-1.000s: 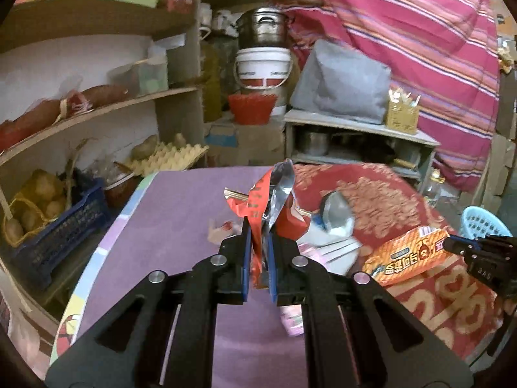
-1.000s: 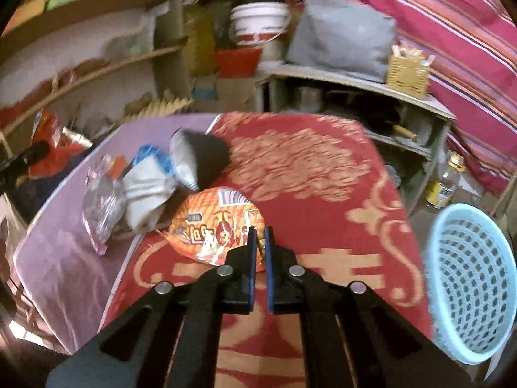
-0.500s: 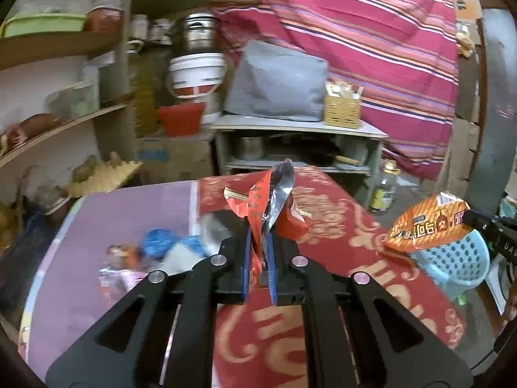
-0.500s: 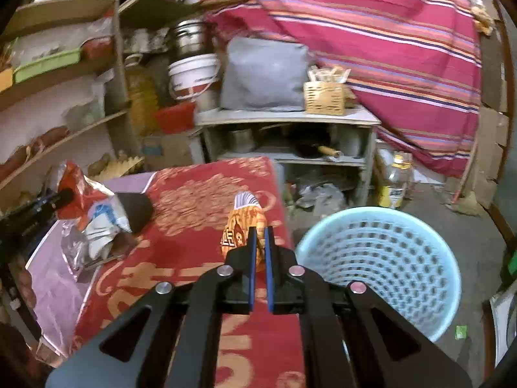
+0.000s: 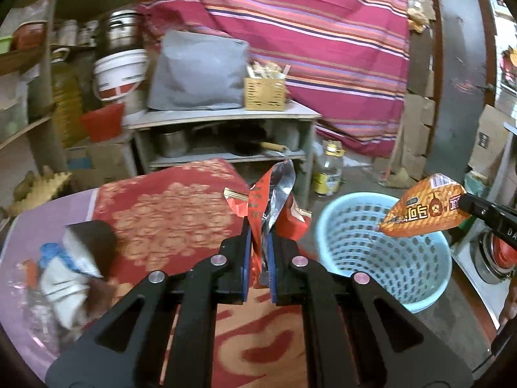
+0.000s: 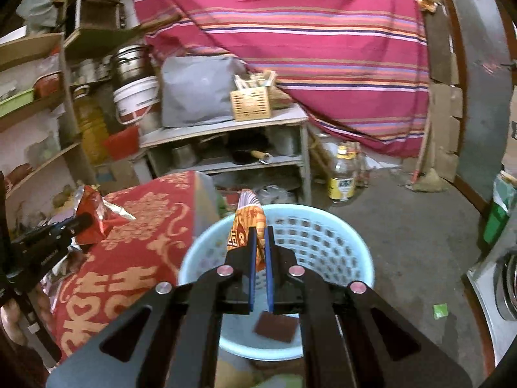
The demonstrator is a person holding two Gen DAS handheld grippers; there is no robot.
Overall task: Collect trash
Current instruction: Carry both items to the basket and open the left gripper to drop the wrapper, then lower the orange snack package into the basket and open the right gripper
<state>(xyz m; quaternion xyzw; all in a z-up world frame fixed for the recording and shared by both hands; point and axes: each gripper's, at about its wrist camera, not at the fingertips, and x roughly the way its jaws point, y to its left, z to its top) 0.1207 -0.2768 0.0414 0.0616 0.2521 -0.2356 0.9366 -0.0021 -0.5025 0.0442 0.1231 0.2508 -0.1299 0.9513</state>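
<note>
On the left of the table, a heap of crumpled wrappers [image 5: 69,268] is lying on the purple cover [image 5: 19,245] beside the red patterned cloth [image 5: 168,213]. The left gripper [image 5: 258,236] is clamping a torn red wrapper [image 5: 258,207] (silver lining showing) upright over the cloth's edge. Farther right, the pale blue basket [image 5: 384,252] is standing on the floor just beside the table, a flat brown piece [image 6: 276,326] lying inside. The right gripper [image 6: 258,242] is pinching an orange snack packet [image 6: 247,223] between closed pads, hanging above the basket's open mouth.
</note>
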